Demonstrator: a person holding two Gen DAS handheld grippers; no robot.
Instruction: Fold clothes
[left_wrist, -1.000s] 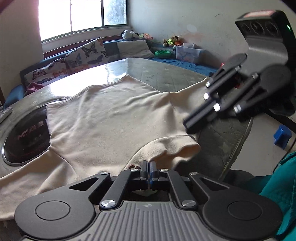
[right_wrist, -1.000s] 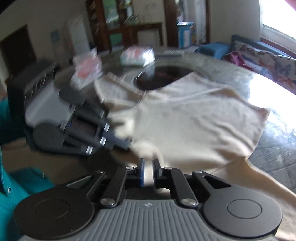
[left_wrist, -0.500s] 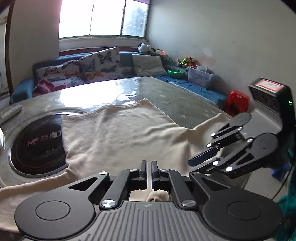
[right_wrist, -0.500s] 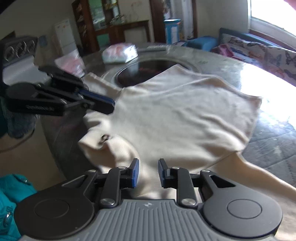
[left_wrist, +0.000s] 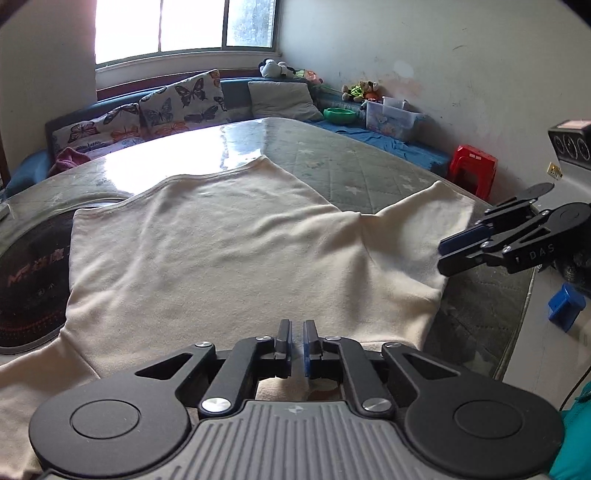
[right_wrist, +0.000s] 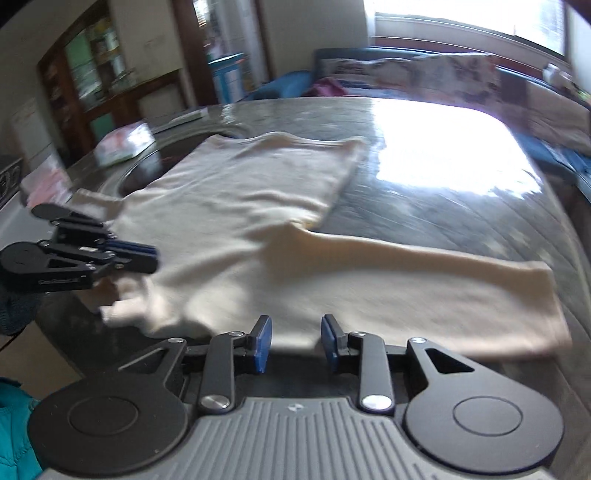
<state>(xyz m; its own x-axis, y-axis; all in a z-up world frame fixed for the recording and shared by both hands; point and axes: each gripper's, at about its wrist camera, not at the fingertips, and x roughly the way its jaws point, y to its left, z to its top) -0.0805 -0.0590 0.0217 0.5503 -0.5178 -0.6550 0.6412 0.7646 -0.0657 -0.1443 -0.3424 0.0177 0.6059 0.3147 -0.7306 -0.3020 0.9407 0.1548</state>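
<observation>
Lying flat, one cream shirt (left_wrist: 221, 251), two tongs, left (left_wrist: 297, 334), right (right_wrist: 295, 332)

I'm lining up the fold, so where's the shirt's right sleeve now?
In the right wrist view, the sleeve lies flat on the table, stretching rightward from the cream shirt.

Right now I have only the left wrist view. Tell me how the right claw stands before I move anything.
Observer: The right claw is open, jaws wide apart and empty, over the near edge of the cream long-sleeved top.
Operator: Report the fabric hidden under my left claw.
Observer: Below the left claw, the top's neck end lies rumpled at the table edge, not flat.
Operator: Name whatever else is on the table past the top.
Observer: A white packet, blurred, sits on the far side of the table, apart from the top.
</observation>
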